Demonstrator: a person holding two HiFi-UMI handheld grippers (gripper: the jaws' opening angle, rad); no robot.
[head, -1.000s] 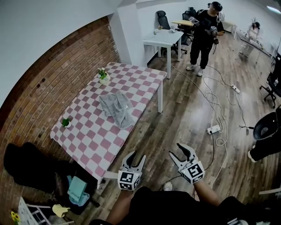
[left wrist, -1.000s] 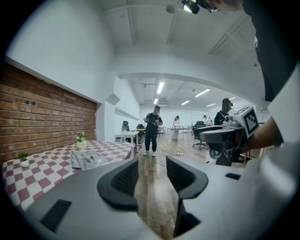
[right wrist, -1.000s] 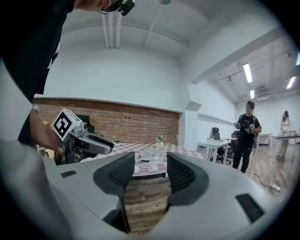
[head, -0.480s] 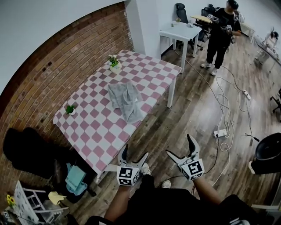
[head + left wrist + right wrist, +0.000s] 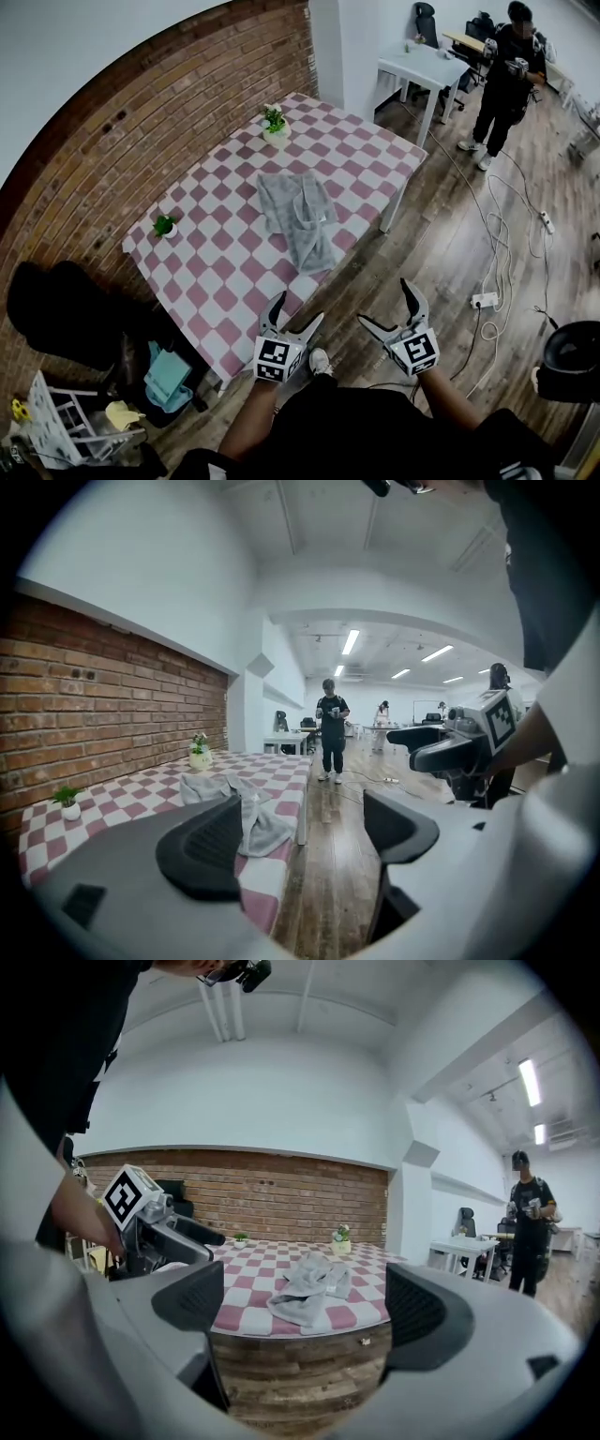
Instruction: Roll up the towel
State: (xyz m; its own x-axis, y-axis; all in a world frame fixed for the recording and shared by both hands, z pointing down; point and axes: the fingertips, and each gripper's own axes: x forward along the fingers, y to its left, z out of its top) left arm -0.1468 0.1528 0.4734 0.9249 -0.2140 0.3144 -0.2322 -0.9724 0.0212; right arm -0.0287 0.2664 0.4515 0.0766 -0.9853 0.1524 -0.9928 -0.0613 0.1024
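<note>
Head view, nearest first: left tool point(image 5: 298, 309) and right tool point(image 5: 384, 302) held side by side low before the body, well short of the counter point(image 5: 217, 298). Jaws on both spread wide, just been opening. Nothing caught between them in either gripper view, only floor and the counter's edge ahead. Likely readied early, so as to close on cloth once there. Aimed roughly level at the near edge, which suggests an approach rather than a grasp.

Farther on, towel point(image 5: 302, 220) lying crumpled and unrolled about mid-counter, one end trailing to the near edge, so reachable from this side. Probably needs flattening before any rolling.

Beyond it, small green plant point(image 5: 166, 225) and flowering pot plant point(image 5: 274, 122) set along the brick-wall side, clear of the towel. Farthest, a person point(image 5: 506, 75) standing by a white table point(image 5: 427, 67), well apart.
</note>
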